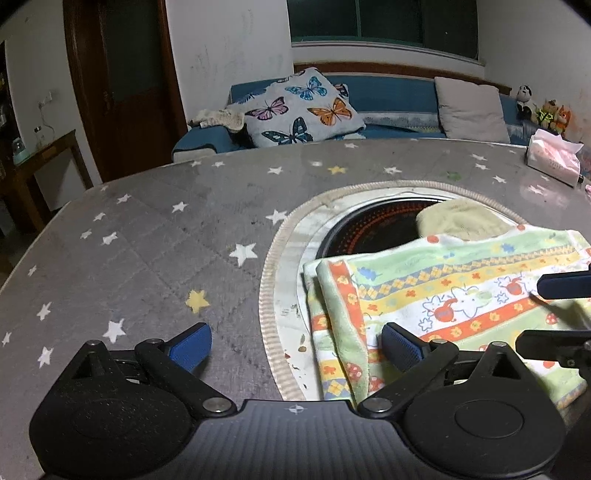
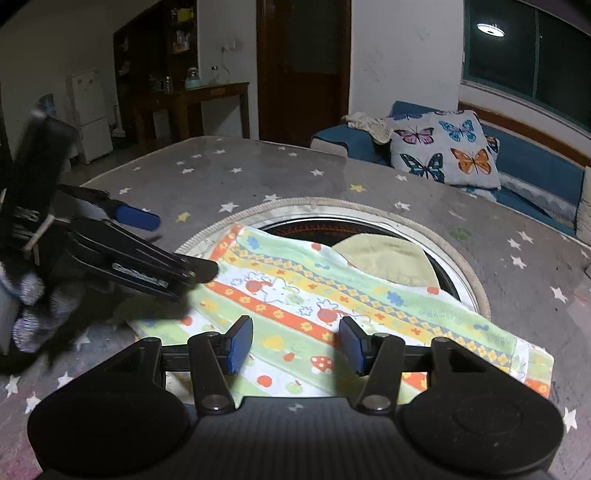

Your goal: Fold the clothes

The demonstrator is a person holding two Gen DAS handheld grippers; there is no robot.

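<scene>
Towel point(image 2: 332, 314): lies doubled over on the desk point(image 1: 147, 240), across the round heater well point(image 1: 376, 225), likely ready for another fold.
Left tongs point(image 1: 295, 343): spread wide, empty, at its left edge.
Right tongs point(image 2: 295, 343): released, low over its near edge.
Well: holds a pale cloth point(image 2: 388, 258).

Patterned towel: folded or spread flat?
Folded. The patterned towel shows a doubled layer along its left edge, a second hem beneath the top one.

white walls point(image 1: 229, 40), dark wooden door point(image 1: 129, 74), blue sofa point(image 1: 388, 96) under a window point(image 1: 380, 22).
</scene>
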